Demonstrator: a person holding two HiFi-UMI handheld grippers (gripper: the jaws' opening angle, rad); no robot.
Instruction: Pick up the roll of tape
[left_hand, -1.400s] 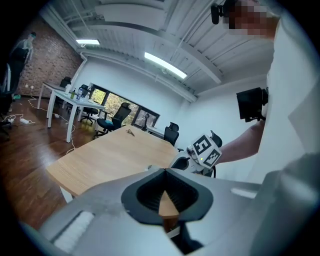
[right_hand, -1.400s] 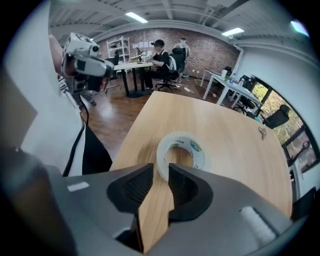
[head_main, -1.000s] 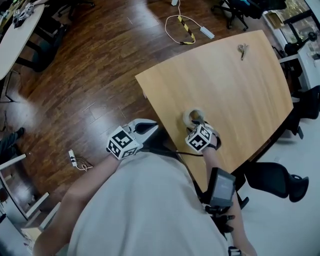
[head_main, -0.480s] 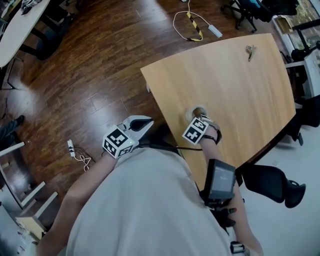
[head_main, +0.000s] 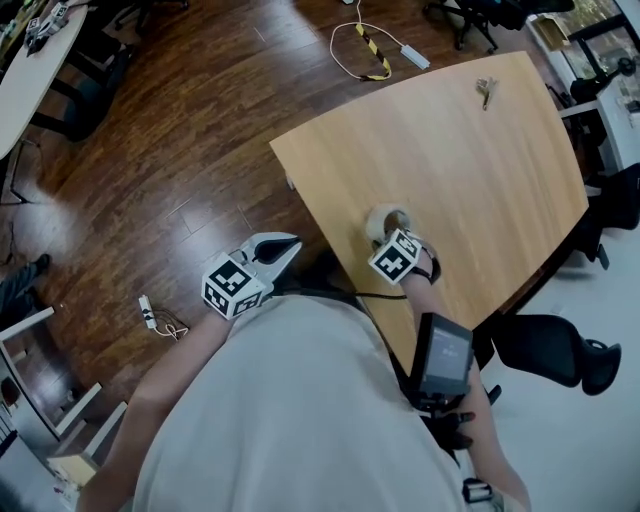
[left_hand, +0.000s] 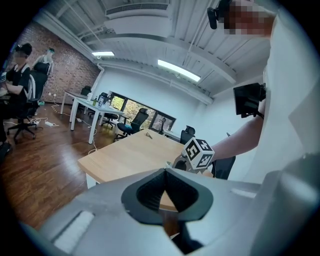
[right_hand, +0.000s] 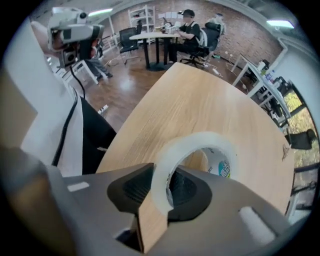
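Roll of tape (head_main: 388, 222) is lying flat on the table (head_main: 480, 160) near the person, hole facing up. Right claw (right_hand: 160, 186) is closing astride its wall, one jaw inside the hole. Left claw (left_hand: 165, 172) is hanging off-table, jaws together, empty.

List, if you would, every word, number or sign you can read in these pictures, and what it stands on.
Roll of tape, coloured print inside its core: too small and blurred to read.
Marker cubes: black-and-white square patterns only, no letters or numbers.
Nothing else carries readable text.
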